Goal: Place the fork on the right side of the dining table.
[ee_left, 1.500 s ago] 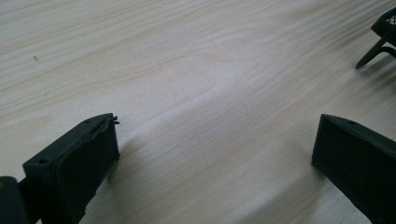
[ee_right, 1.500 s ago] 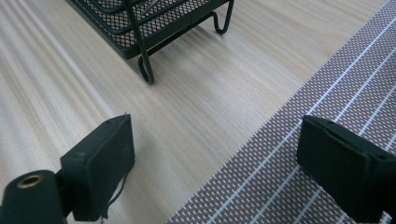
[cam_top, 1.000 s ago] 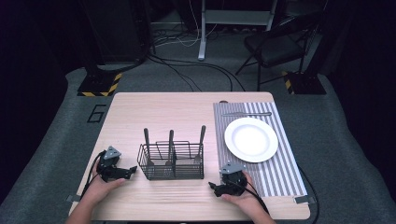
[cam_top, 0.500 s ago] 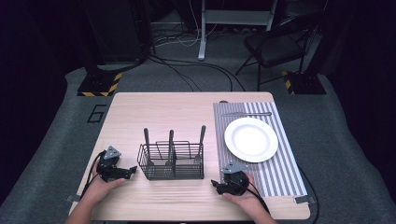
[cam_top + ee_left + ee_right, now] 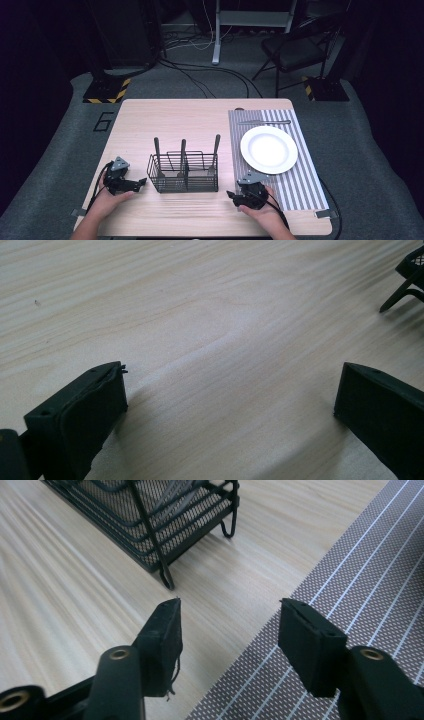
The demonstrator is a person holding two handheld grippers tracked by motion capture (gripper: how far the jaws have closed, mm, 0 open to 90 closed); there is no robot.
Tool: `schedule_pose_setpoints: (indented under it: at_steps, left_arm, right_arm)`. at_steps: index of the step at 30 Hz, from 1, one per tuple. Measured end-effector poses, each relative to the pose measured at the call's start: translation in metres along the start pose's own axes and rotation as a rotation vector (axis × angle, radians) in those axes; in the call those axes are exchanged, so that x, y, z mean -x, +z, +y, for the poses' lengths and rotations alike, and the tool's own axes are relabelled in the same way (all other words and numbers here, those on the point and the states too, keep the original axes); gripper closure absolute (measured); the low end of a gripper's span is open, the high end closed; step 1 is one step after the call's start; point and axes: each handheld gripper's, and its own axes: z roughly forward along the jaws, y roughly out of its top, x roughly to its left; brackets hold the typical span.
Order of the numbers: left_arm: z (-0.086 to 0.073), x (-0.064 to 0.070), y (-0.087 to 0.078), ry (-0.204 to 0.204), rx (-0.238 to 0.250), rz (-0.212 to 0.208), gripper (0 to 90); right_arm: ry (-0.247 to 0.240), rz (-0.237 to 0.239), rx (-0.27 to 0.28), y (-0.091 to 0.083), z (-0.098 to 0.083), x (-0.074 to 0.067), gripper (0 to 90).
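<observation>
Right gripper (image 5: 236,196), jaws half-wide and just narrowing on nothing, sits nearest; caddy (image 5: 184,172) at ten o'clock, handles upright.

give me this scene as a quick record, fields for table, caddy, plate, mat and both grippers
table: light wood
caddy: black wire caddy, mid-table, three utensil handles standing upright in it
plate: white plate, empty, on the mat
mat: striped mat on the right side; a utensil lies at its far end
left gripper: resting on the table left of the caddy, jaws open, nothing between them
right gripper: at the mat's near left edge, jaws have just been closing, open, nothing between them
</observation>
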Motion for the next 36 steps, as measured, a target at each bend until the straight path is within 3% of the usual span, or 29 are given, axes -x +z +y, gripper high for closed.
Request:
schedule_pose_setpoints:
  at_steps: [2, 11, 14, 20, 36]
  left_arm:
    - [0.0, 0.0, 0.0, 0.0, 0.0, -0.001, 0.1]
    - [0.0, 0.0, -0.001, -0.016, -0.003, 0.018, 0.1]
    - [0.0, 0.0, -0.001, -0.015, -0.003, 0.017, 0.1]
    - [0.0, -0.001, -0.002, -0.011, -0.011, 0.013, 0.2]
    - [0.0, -0.001, -0.002, -0.011, -0.01, 0.013, 0.2]
  right_arm:
    - [0.014, 0.002, 0.003, -0.003, 0.002, -0.001, 45.5]
    - [-0.03, -0.006, 0.014, -0.013, 0.012, -0.008, 49.8]
    - [-0.014, -0.012, 0.015, -0.017, 0.016, -0.009, 51.5]
    - [-0.036, -0.019, 0.039, -0.03, 0.027, -0.003, 56.1]
    - [-0.002, 0.027, 0.11, -0.046, 0.069, 0.014, 67.2]
